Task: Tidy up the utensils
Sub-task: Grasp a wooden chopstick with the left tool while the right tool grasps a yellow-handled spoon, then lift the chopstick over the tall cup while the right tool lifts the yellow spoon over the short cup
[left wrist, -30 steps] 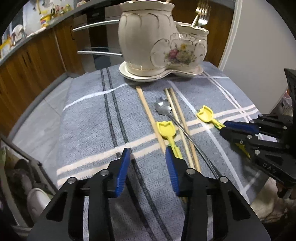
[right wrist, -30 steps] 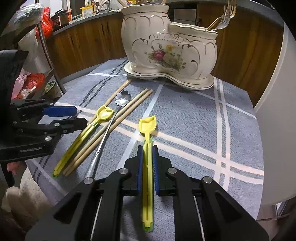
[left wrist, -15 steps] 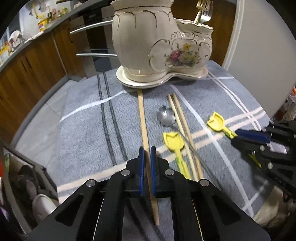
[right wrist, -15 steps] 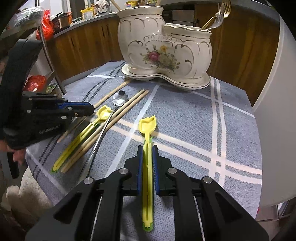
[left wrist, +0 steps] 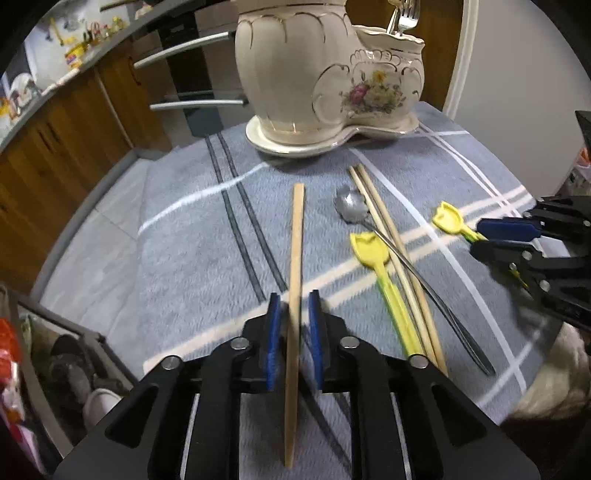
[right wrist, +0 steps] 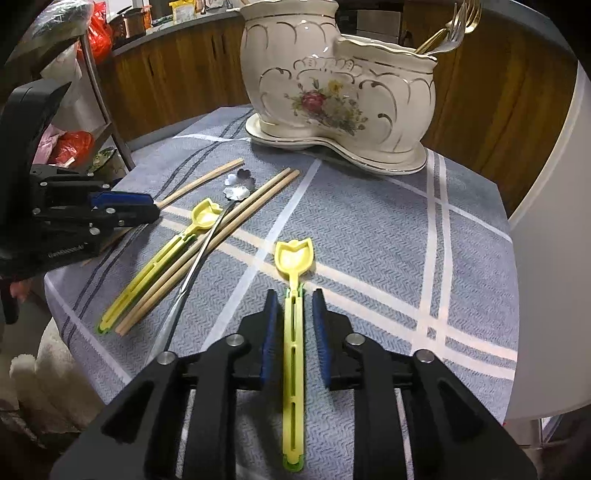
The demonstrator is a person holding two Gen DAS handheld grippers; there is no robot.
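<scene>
A cream ceramic utensil holder (left wrist: 325, 74) with a flower print stands on its saucer at the far side of the grey striped cloth; it also shows in the right wrist view (right wrist: 340, 88). My left gripper (left wrist: 294, 302) is slightly open around a single wooden chopstick (left wrist: 296, 258), with small gaps to its pads. My right gripper (right wrist: 293, 299) is slightly open around the handle of a yellow spoon (right wrist: 294, 266) that lies on the cloth. Between them lie a second yellow spoon (left wrist: 384, 273), a chopstick pair (left wrist: 391, 243) and a metal flower-bowl spoon (left wrist: 351, 206).
Forks (right wrist: 454, 33) stand in the holder's lower compartment. Wooden cabinets (left wrist: 74, 122) and metal drawer handles (left wrist: 184, 48) lie beyond the table's far left. A white panel (right wrist: 554, 221) stands to the right. The table edge drops off at left, with clutter below (left wrist: 74, 369).
Both grippers have loosened from shut to slightly open, the left on the chopstick and the right on the yellow spoon. The left gripper had moved left from the second spoon and closed on the chopstick.
</scene>
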